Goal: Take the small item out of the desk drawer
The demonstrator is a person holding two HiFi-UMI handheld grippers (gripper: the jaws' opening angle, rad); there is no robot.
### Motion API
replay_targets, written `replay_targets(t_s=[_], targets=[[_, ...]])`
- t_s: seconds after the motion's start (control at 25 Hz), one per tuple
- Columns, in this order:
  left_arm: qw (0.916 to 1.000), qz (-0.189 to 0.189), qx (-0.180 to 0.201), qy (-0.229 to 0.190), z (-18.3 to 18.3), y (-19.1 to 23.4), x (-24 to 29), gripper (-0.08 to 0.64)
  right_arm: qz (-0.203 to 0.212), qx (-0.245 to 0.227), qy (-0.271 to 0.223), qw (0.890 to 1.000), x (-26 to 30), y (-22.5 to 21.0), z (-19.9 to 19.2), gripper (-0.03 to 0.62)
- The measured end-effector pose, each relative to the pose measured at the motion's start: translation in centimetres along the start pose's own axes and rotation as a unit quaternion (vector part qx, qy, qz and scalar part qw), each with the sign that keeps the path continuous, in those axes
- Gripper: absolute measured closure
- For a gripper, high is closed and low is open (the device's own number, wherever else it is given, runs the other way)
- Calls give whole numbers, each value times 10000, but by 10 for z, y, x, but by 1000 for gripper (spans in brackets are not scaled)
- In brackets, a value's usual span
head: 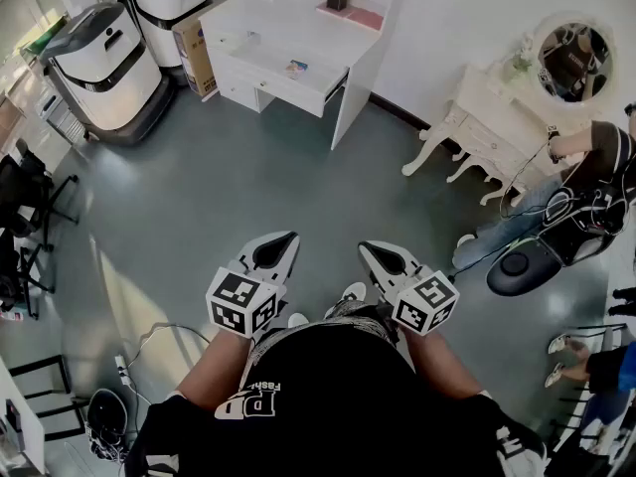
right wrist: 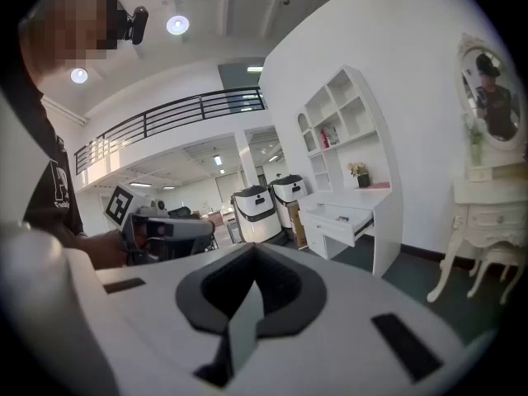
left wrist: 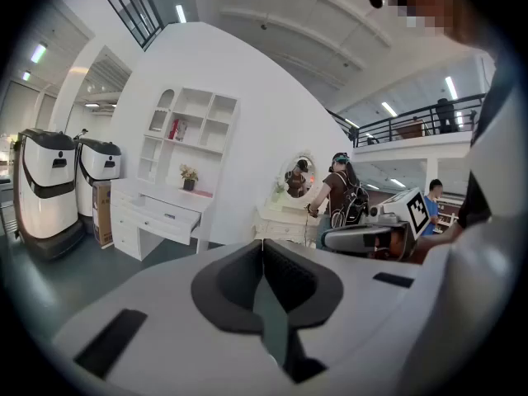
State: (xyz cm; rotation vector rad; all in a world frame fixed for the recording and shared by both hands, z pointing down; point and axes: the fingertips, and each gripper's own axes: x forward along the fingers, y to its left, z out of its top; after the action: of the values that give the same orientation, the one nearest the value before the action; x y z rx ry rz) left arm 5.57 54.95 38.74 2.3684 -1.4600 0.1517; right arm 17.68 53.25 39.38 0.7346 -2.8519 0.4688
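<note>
The white desk (head: 298,23) stands far across the floor, at the top of the head view. Its drawer (head: 290,93) is pulled out, and a small bluish item (head: 296,67) lies inside. Both grippers are held close to my body, well short of the desk, side by side and pointing toward it. My left gripper (head: 287,238) is shut with nothing in it, its jaws meeting at the tip (left wrist: 263,242). My right gripper (head: 369,249) is also shut and empty (right wrist: 254,249). The open drawer (right wrist: 351,221) shows in the right gripper view too, and also in the left gripper view (left wrist: 169,217).
Two white-and-black machines (head: 104,63) (head: 174,3) and a cardboard box (head: 195,53) stand left of the desk. A white dressing table (head: 477,117) with an oval mirror (head: 574,60) is at right, with a person (head: 586,182) beside it. Black chairs (head: 25,197) line the left edge.
</note>
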Motion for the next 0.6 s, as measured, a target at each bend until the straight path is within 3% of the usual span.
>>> replay_targets(t_s=[0.6], targets=[[10000, -35, 47, 34, 3, -1, 2, 545, 131, 109, -62, 9998, 4, 4, 3, 586]])
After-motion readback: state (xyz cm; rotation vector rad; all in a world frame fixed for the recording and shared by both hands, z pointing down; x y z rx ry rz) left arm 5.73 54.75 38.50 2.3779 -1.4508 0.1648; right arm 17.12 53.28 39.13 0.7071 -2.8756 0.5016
